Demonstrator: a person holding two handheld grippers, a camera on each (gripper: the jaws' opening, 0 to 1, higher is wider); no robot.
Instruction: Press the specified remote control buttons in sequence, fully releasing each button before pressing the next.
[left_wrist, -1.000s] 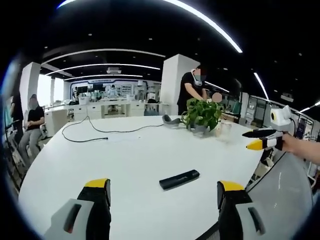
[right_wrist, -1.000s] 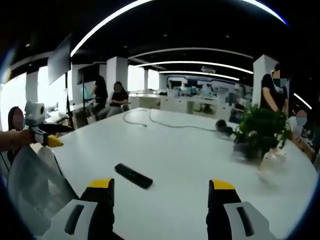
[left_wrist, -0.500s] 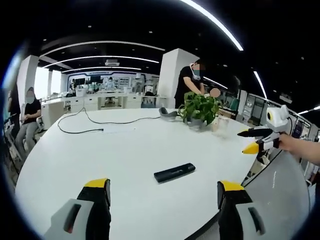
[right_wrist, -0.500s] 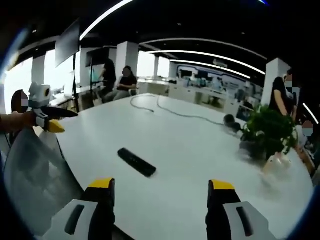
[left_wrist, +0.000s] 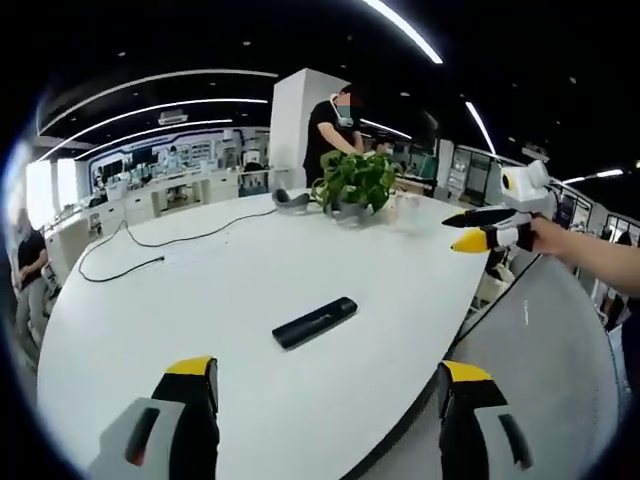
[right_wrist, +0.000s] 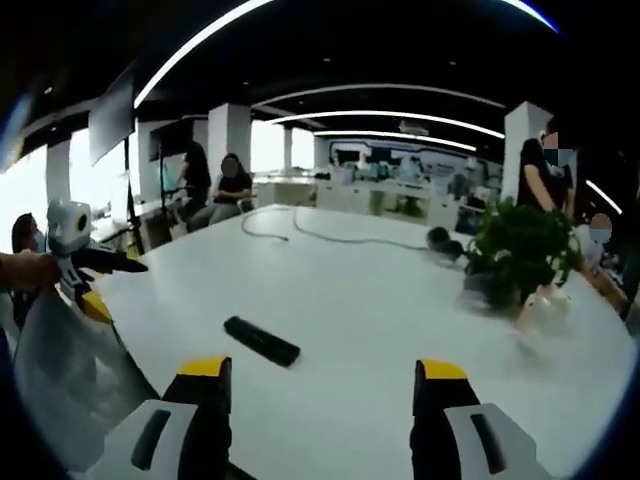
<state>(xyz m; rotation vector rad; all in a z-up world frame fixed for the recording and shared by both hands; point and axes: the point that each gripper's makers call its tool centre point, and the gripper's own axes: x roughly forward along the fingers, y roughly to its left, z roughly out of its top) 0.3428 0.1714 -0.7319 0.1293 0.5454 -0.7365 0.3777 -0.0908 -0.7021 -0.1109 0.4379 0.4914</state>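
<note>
A black remote control (left_wrist: 315, 322) lies flat on the white worktop (left_wrist: 200, 300), well apart from both tools, the left tool (left_wrist: 322, 405) and the right tool (right_wrist: 316, 400) each hovering with jaws spread wide, gripping nothing, near a potted plant (right_wrist: 520, 250).

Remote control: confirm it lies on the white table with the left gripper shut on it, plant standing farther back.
Wrong on the grip. The left gripper view shows the left gripper open, well short of the remote control, which lies free on the white table. The plant does stand farther back.
</note>
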